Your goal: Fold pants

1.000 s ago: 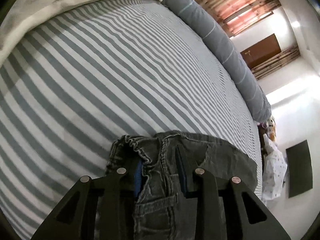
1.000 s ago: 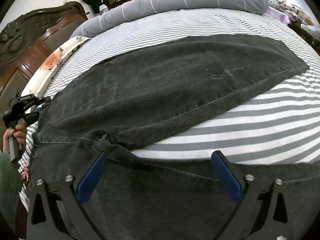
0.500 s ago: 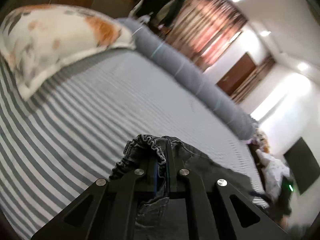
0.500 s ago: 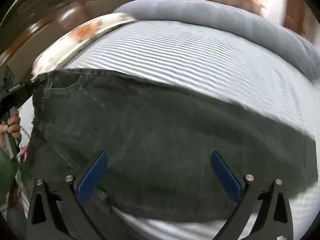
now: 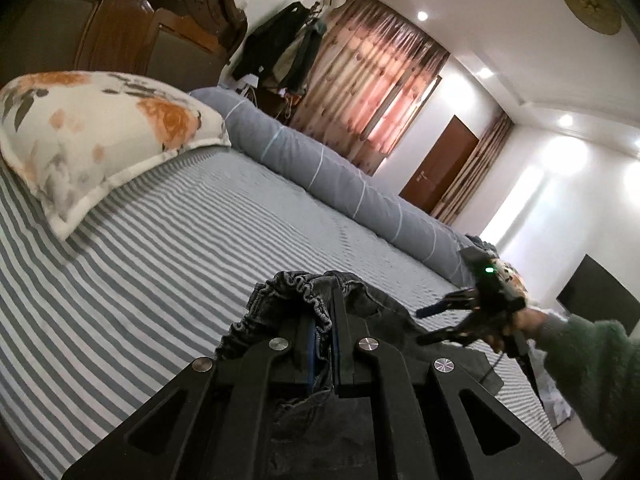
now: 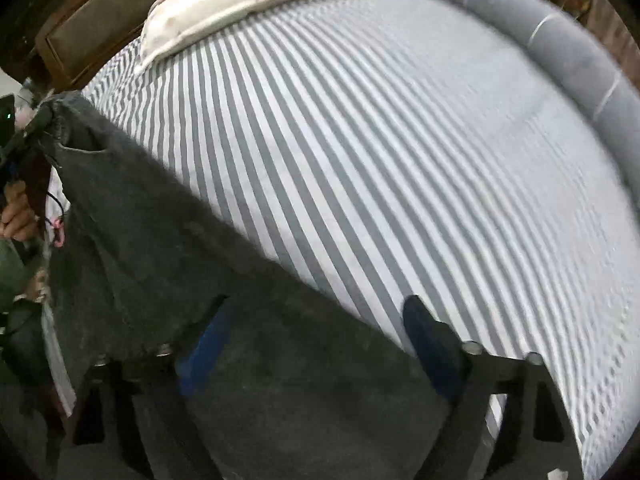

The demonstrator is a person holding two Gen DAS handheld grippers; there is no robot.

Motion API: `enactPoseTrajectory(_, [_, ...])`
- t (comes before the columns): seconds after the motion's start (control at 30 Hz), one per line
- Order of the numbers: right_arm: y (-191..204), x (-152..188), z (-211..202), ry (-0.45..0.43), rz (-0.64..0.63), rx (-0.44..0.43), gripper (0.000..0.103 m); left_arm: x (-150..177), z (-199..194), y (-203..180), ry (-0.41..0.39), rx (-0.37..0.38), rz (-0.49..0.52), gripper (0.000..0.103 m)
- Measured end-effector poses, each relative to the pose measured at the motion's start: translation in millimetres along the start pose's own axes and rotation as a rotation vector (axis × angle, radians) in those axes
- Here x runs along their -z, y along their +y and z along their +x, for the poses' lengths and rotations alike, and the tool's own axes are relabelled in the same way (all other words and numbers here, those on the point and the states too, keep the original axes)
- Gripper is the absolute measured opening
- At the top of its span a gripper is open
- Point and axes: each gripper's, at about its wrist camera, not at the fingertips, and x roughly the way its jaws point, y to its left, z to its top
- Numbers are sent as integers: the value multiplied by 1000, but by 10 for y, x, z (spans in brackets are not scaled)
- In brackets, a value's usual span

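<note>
Your dark pants (image 5: 360,304) hang lifted over the near edge of the bed (image 5: 168,248), the elastic waistband bunched at the left end and the legs running rightward across your front. The left hand-held gripper (image 5: 323,344) is clamped tight on that waistband. The right hand-held gripper (image 6: 316,344) sits spread wide, with denim draped between its fingers and over them, gripping nothing that shows. So the long axis runs left to right, and your right hand is nearer the leg end. The pillow (image 5: 92,140) and bolster (image 5: 332,176) lie far off across the striped sheet.
</note>
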Motion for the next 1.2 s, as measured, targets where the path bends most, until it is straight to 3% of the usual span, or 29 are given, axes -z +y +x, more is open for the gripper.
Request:
enactPoseTrajectory(0.17, [-325,120,243,84,13,-45,71,-13,-29,13,-20,-12,6,6])
enactPoseTrajectory(0.3, [-600,379,253,106,68,-63,46,37,2,12,-16,-35,15,6])
enactPoseTrajectory(0.4, [-745,603,243,114,108,-53,37,54,11,18,-12,-45,10,6])
enactPoseTrajectory(0.8, [-1030,896,223,124,109,85,35,47,39,-23,-7,-91,27,6])
enactPoseTrajectory(0.87, [-1127,929,199,118,134,105,38,51,38,-33,-7,-94,29,6])
enactPoseTrajectory(1.03, [-1314,1083,140,104,151,69,43,50,8,-49,-15,-108,51,6])
enactPoseTrajectory(1.2, [-1292,1031,75,72,147,53,47,57,-39,-48,-30,-96,51,6])
